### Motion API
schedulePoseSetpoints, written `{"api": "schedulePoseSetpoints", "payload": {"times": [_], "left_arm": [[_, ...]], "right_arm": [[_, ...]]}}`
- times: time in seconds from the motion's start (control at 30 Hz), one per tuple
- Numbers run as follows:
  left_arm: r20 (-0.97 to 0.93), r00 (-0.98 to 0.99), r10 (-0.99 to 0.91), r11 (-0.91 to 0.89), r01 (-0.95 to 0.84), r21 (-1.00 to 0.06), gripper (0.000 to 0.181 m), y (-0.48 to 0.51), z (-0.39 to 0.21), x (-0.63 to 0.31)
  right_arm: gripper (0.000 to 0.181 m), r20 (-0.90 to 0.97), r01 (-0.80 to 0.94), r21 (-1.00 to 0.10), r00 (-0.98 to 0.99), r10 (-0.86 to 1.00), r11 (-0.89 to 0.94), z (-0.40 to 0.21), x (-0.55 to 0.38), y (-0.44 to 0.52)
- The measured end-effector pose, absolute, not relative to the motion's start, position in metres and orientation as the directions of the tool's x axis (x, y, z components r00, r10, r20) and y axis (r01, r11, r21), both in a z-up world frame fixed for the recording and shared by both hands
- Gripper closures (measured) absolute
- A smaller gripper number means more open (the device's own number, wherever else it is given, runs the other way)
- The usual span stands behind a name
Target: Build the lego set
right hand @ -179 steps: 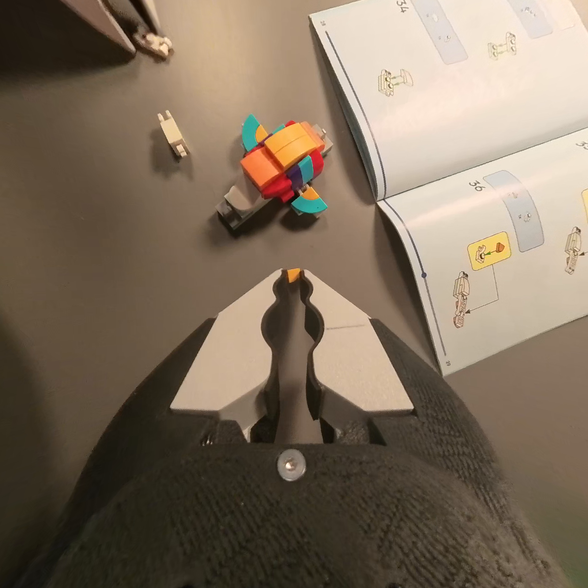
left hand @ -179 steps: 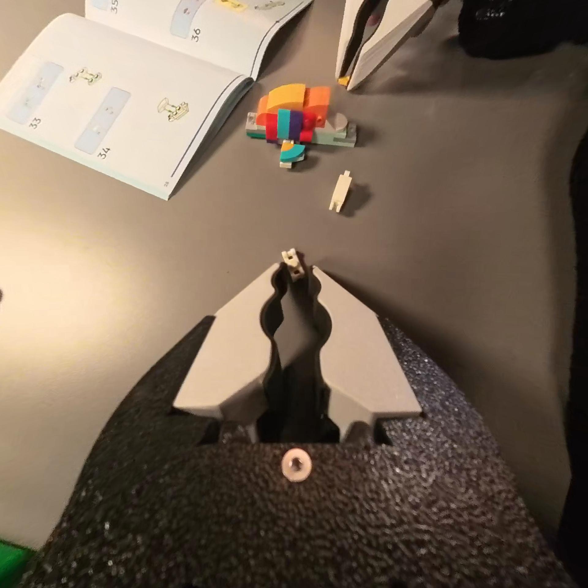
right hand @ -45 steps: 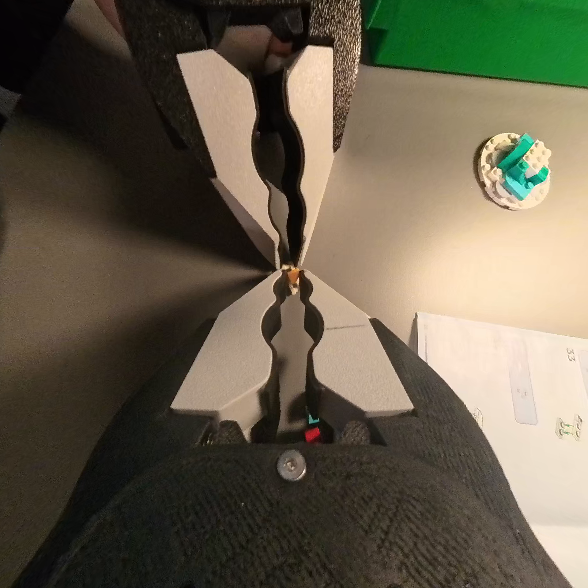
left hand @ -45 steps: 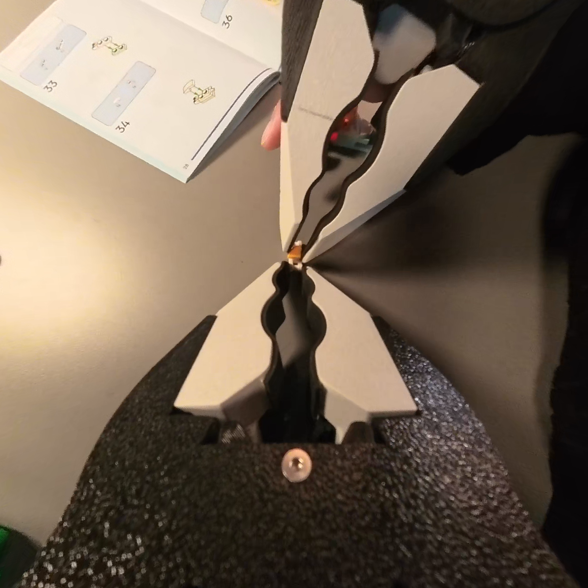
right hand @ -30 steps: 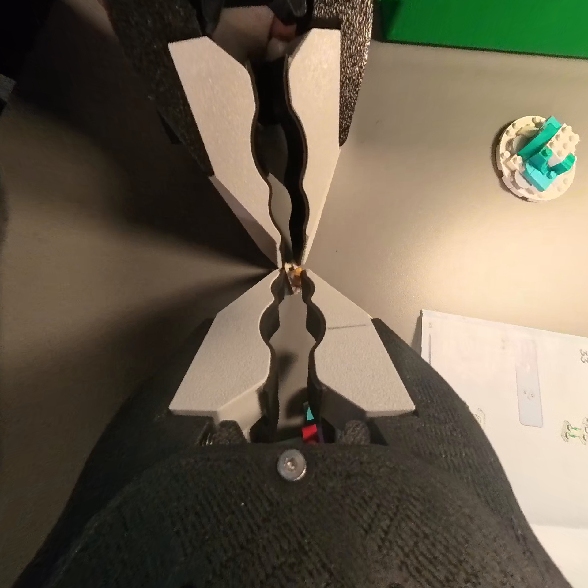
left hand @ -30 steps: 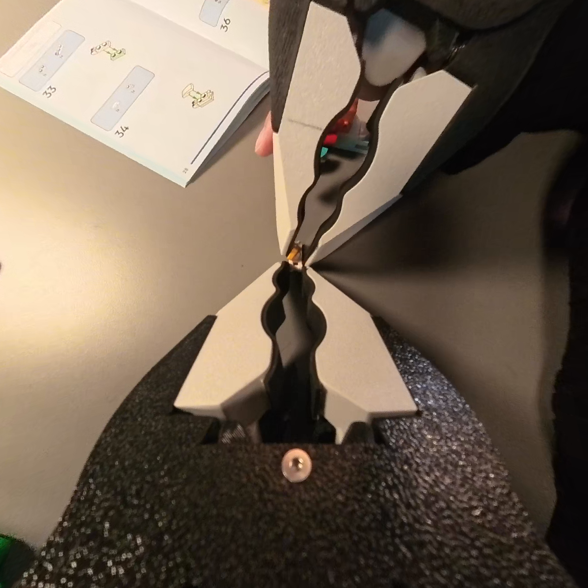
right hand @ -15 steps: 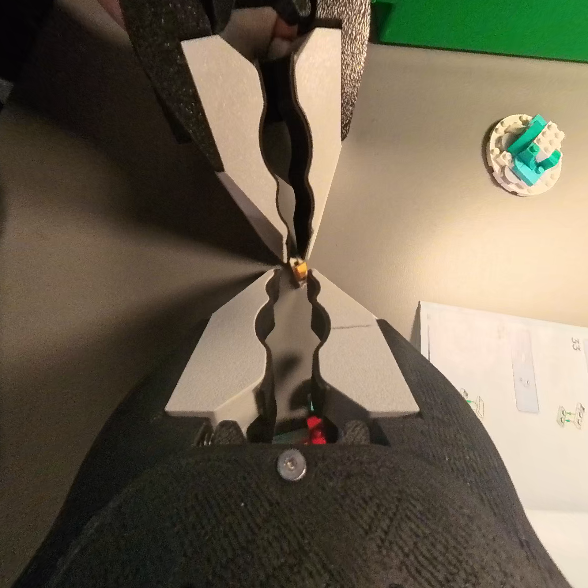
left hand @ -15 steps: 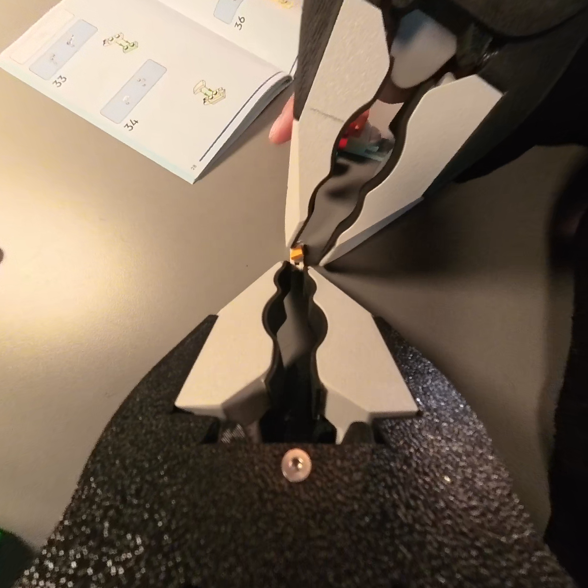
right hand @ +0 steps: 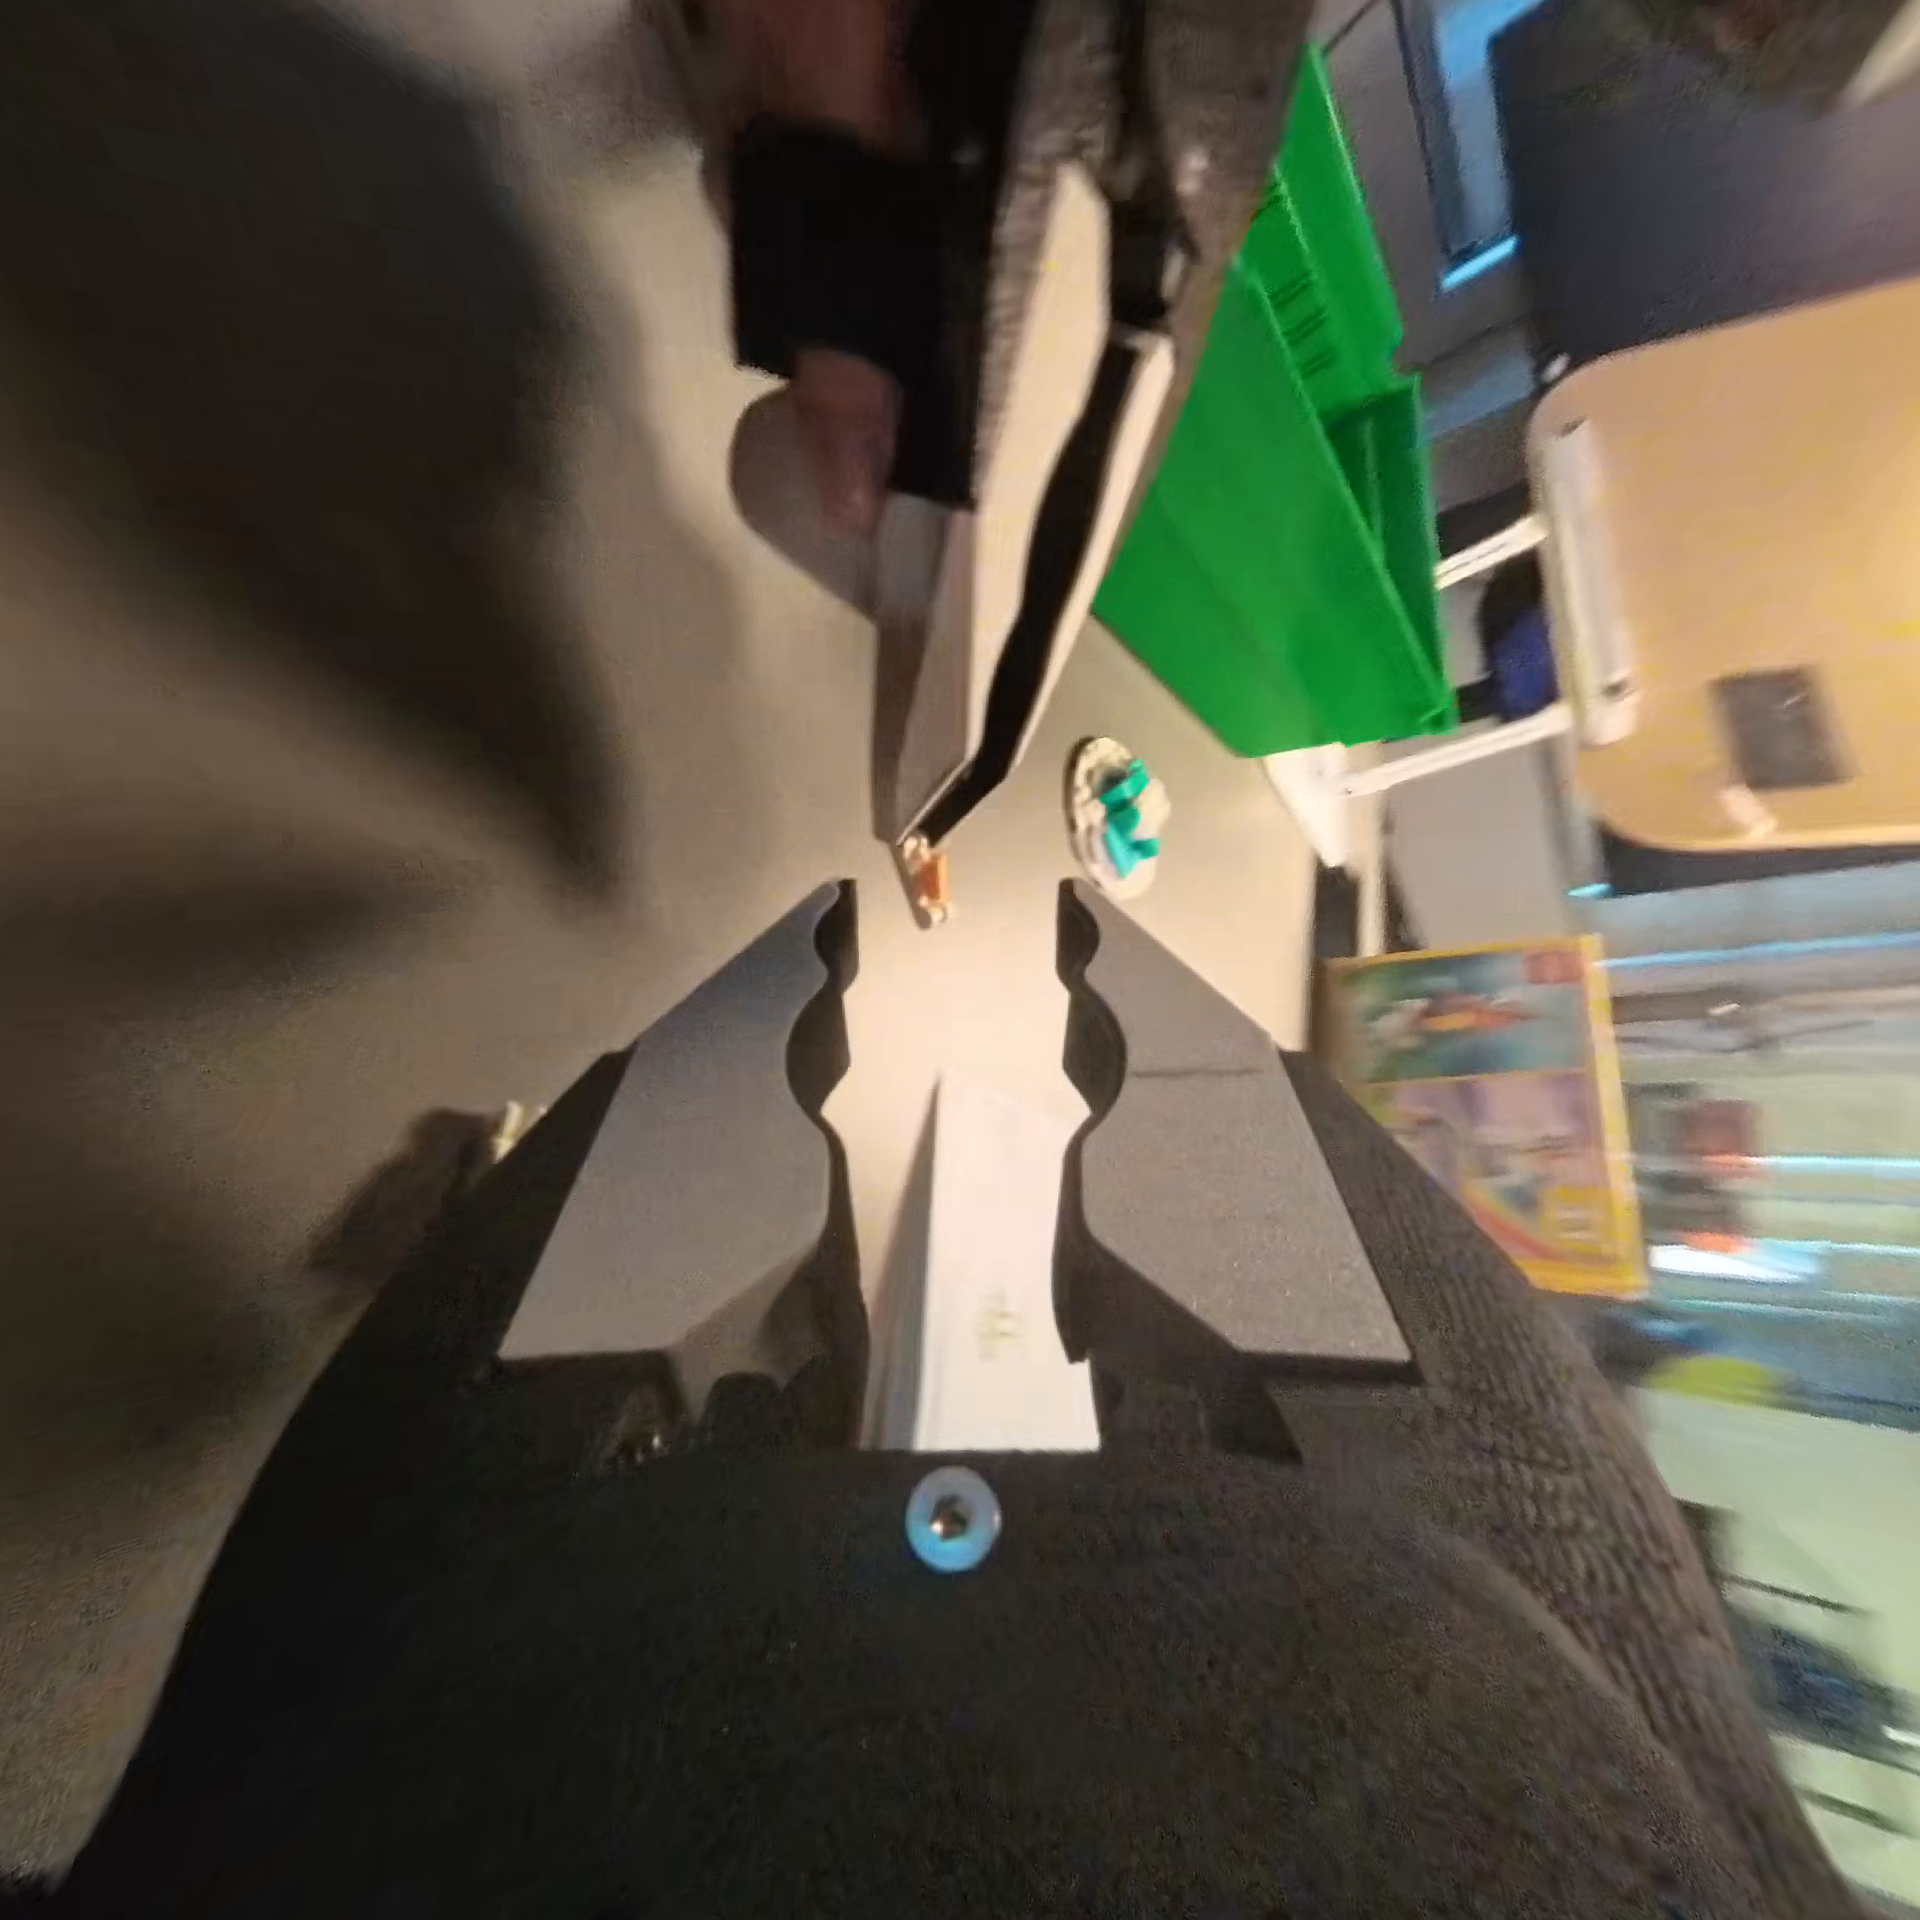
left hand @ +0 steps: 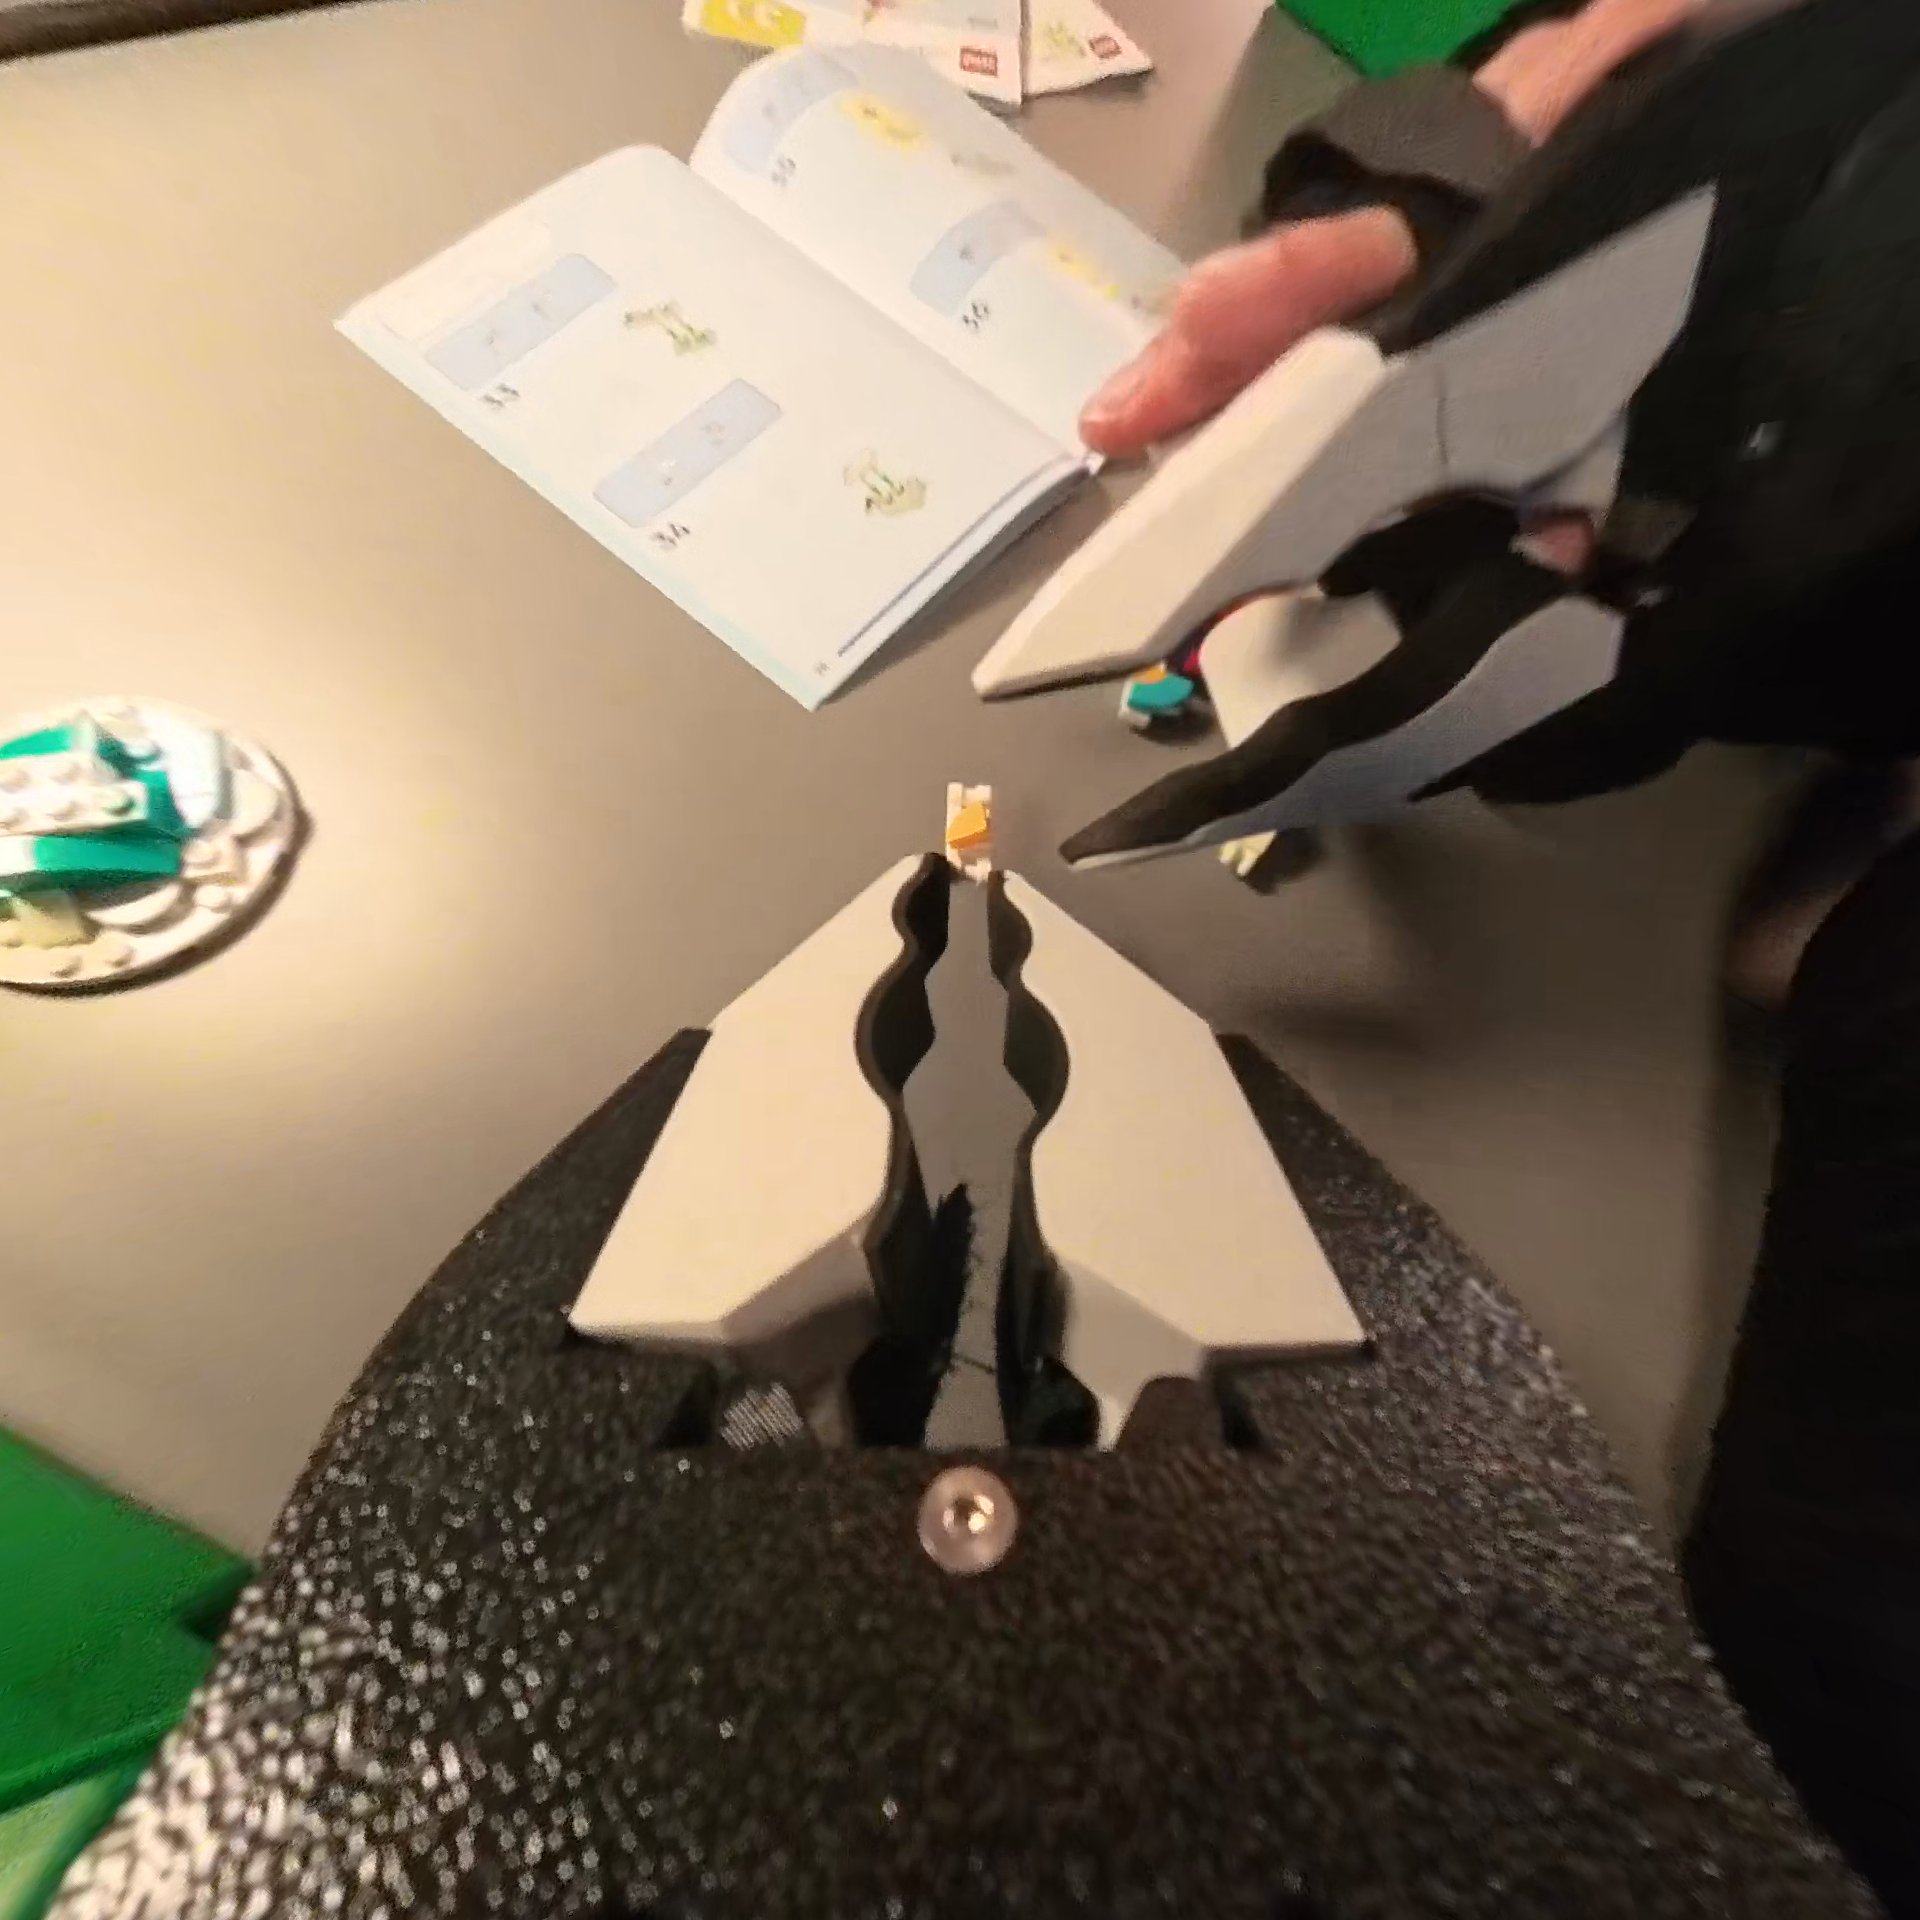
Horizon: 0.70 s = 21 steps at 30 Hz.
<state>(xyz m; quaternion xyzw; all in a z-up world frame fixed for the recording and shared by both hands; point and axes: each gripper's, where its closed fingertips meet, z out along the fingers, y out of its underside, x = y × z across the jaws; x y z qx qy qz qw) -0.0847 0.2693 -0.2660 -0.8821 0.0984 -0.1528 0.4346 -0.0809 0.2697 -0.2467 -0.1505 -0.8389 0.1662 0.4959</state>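
My left gripper is shut on a small tan piece with an orange piece stuck on it, held above the table. My right gripper is open and empty, just off that piece. In the left wrist view the right gripper reaches in from the upper right with its jaws apart. The colourful model lies on the table, mostly hidden behind the right gripper's fingers. The left gripper comes down from the top in the right wrist view.
An open instruction booklet lies at the back. A white round plate with a teal build stands to the left, also in the right wrist view. A green bin and a set box stand beyond. Another tan piece lies under the right gripper. Left and right tips are no more than a few centimetres apart.
My right gripper has opened, let go of the orange piece and drawn back and tilted. The orange piece now sits on the tan piece in my left gripper.
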Motion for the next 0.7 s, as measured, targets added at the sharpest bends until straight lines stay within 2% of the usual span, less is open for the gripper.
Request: {"api": "schedulePoseSetpoints", "payload": {"times": [0.1, 0.23, 0.37, 0.47, 0.7], "left_arm": [[0.194, 0.935, -0.298, -0.589, -0.020, -0.808, 0.176, 0.273, -0.254, -0.088], [0.204, 0.933, -0.295, -0.575, -0.003, -0.818, 0.176, 0.276, -0.245, -0.087], [0.237, 0.926, -0.295, -0.560, 0.033, -0.828, 0.176, 0.276, -0.239, -0.084], [0.253, 0.922, -0.292, -0.564, 0.048, -0.825, 0.176, 0.276, -0.240, -0.081], [0.262, 0.929, -0.261, -0.582, 0.065, -0.810, 0.176, 0.278, -0.243, -0.083]], "right_arm": [[0.143, 0.883, 0.042, -0.259, -0.394, 0.254, 0.965, -0.245, -0.088, 0.272], [0.146, 0.934, 0.030, -0.122, -0.335, 0.125, 0.992, -0.244, -0.094, 0.274], [0.157, 0.954, 0.044, -0.083, -0.285, 0.092, 0.996, -0.241, -0.095, 0.277], [0.175, 0.969, 0.046, -0.052, -0.240, 0.061, 0.998, -0.235, -0.095, 0.278], [0.176, 0.966, 0.087, 0.076, -0.252, -0.052, 0.993, -0.238, -0.097, 0.281]]}}
